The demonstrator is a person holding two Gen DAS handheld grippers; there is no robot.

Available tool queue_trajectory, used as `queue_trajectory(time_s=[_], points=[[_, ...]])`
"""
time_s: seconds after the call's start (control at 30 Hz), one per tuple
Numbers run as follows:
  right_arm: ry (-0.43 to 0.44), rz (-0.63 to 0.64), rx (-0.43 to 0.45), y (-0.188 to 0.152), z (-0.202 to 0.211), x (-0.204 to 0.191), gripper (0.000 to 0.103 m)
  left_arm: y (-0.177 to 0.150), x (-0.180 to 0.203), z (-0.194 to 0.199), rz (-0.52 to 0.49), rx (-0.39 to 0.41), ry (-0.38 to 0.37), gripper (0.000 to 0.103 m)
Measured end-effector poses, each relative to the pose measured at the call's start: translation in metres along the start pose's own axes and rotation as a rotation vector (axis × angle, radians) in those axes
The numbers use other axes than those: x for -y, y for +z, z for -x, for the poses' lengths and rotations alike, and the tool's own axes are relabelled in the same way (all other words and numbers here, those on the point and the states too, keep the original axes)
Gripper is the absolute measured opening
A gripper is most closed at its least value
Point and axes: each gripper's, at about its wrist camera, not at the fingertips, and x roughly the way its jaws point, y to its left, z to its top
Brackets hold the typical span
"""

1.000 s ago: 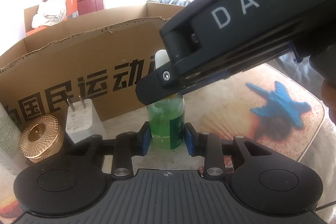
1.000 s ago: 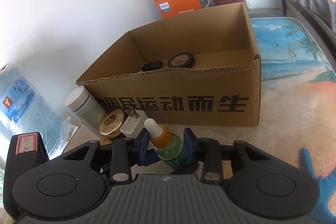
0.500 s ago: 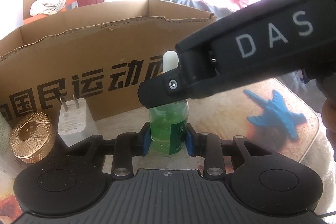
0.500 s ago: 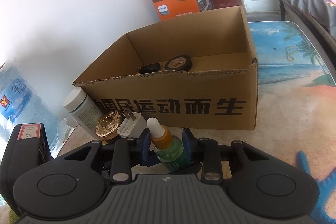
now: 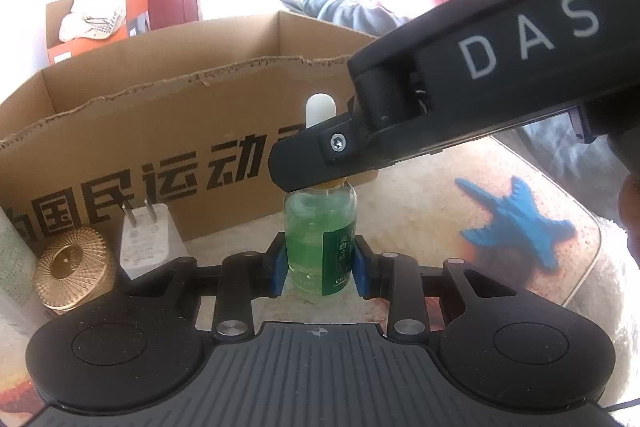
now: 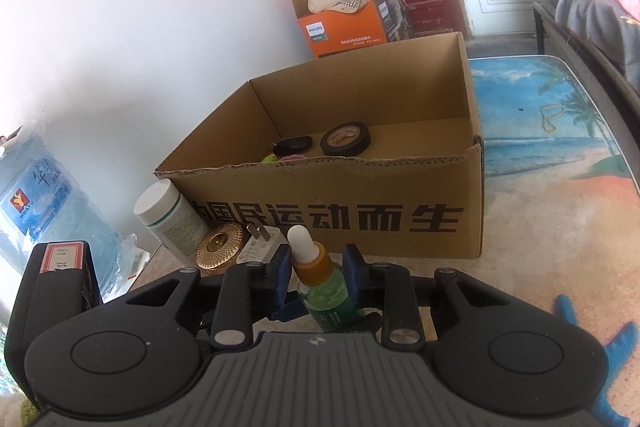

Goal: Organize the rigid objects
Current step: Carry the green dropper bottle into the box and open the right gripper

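**Two grips on one dropper bottle: settle the handover before you lift**

While your left gripper (image 5: pixel 320 269) clamps the green dropper bottle (image 5: pixel 320 239) by its glass body, your right gripper (image 6: pixel 316 277) has just been closing around the orange collar under the white bulb; whether its pads press yet you cannot tell from either view. The bottle stands upright on the beach-print table (image 6: pixel 560 163), just in front of the cardboard box (image 6: pixel 360 219), which sits at twelve o'clock.

Decide which hand carries it. If the right takes over, make sure it bites the collar, not the soft bulb, then ease the left off sideways without tipping the glass. Lift straight up until the base is above the torn front rim, then go forward to twelve o'clock. Mind the white charger plug (image 5: pixel 148 243) and gold lid (image 5: pixel 72 267) at nine o'clock.
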Motion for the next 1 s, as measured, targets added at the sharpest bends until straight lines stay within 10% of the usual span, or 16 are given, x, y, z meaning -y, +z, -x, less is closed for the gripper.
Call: queue_trajectory(time_s=[0.6,1.0], points=[[0.000,0.048,0.033,0.010,0.015,-0.017,0.030,0.003,0.005,0.024,-0.031,0.067,0.040,0.031],[0.054,0.106,0.138,0.083,0.033,-0.037,0.031,0.070,-0.016,0.052,-0.059,0.192,0.047,0.031]])
